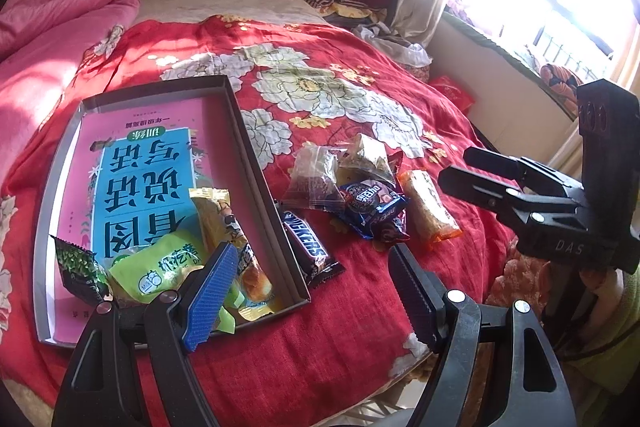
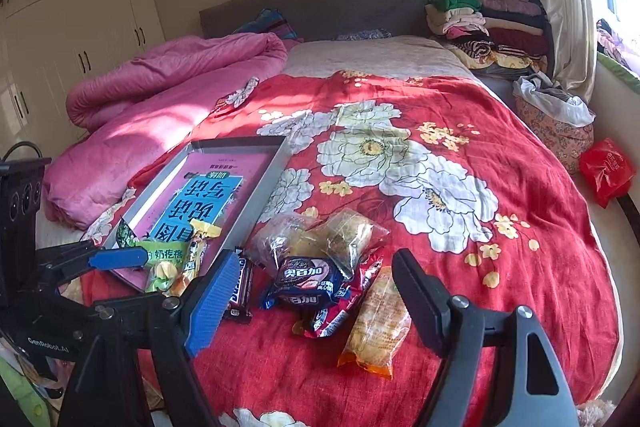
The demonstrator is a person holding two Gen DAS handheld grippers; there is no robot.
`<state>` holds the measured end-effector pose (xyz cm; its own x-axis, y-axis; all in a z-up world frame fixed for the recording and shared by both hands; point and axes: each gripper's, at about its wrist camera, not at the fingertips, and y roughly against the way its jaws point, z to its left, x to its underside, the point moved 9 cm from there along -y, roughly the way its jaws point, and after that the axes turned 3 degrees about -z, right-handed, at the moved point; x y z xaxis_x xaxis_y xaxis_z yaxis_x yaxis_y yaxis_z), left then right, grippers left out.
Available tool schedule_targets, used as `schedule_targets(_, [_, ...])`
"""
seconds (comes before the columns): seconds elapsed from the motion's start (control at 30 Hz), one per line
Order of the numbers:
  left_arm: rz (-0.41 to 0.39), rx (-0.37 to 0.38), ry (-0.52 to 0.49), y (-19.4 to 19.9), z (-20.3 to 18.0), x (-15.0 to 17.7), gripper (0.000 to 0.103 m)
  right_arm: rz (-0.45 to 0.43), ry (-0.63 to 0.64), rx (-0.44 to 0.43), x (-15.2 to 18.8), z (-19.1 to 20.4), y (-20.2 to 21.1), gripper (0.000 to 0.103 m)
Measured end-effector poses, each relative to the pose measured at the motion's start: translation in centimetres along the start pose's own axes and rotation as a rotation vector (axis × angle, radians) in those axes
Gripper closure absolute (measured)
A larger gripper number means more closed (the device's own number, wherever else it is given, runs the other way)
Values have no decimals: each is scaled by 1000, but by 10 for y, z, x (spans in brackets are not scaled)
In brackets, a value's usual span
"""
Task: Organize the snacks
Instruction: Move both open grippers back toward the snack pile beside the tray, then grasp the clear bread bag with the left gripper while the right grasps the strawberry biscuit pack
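Meanwhile both grippers' fingers (image 1: 216, 291) (image 2: 416, 303) stand open, empty, above the snacks (image 2: 308, 283).

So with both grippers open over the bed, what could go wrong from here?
The loose snacks overlap: the blue cookie pack lies on the red wrapper and clear bags, so the right gripper may pinch two. The Snickers bar hugs the tray wall, leaving little finger room. The soft quilt may bunch underneath.
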<state>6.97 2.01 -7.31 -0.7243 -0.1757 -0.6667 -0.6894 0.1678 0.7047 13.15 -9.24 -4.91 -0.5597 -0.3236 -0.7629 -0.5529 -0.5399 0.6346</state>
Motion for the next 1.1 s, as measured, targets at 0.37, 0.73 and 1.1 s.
schedule_targets(0.37, [46,14,20,-26,2,-22,24,113,34,-28,24,13,-36,25])
schedule_targets(0.73, [117,28,-2,-55,4,-35,24,163,42,-27,32,17,-64,25])
schedule_targets(1.1, [205,50,-56,-93,-10,-47,24,175,48,-30,33,17,-79,25])
